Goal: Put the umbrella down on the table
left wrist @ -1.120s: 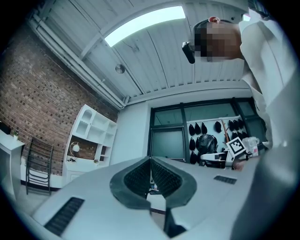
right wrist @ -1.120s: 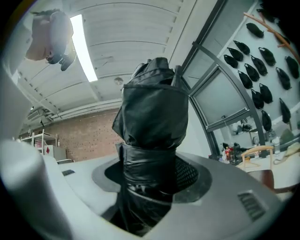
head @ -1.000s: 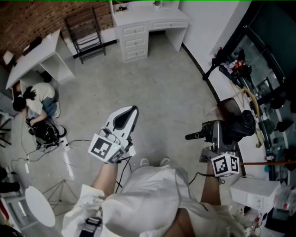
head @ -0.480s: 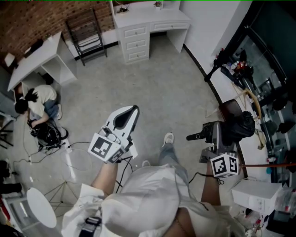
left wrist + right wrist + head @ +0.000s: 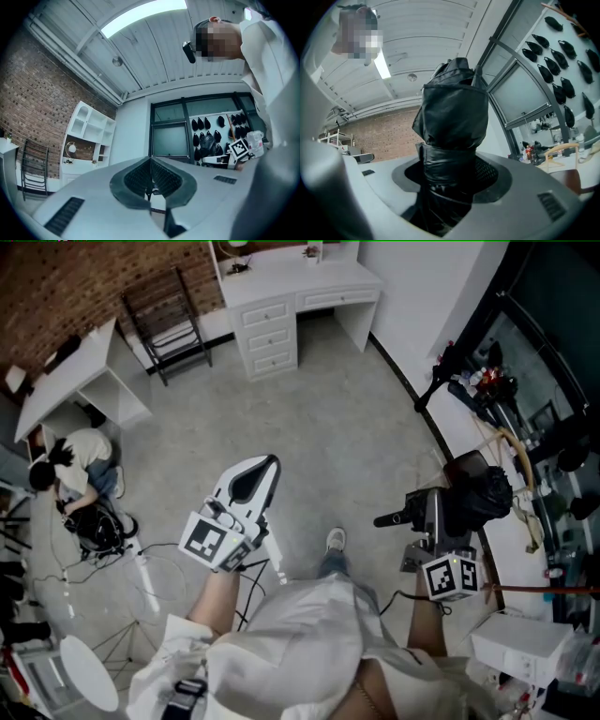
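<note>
The umbrella (image 5: 480, 495) is not yet set down: the right tongs (image 5: 441, 512) clench it in the air, with the desk (image 5: 457, 427) just beyond their tips. The left tongs (image 5: 268, 465) are clenched on nothing. Since the earlier frame one shoe (image 5: 335, 540) has stepped forward, and the grip is unchanged.

Readable text: I find none in any view.
Left gripper (image 5: 269, 463), rear cube (image 5: 208, 540): black-and-white square marker, no letters.
Right gripper (image 5: 433, 512), rear cube (image 5: 449, 577): a like marker, no digits.
</note>
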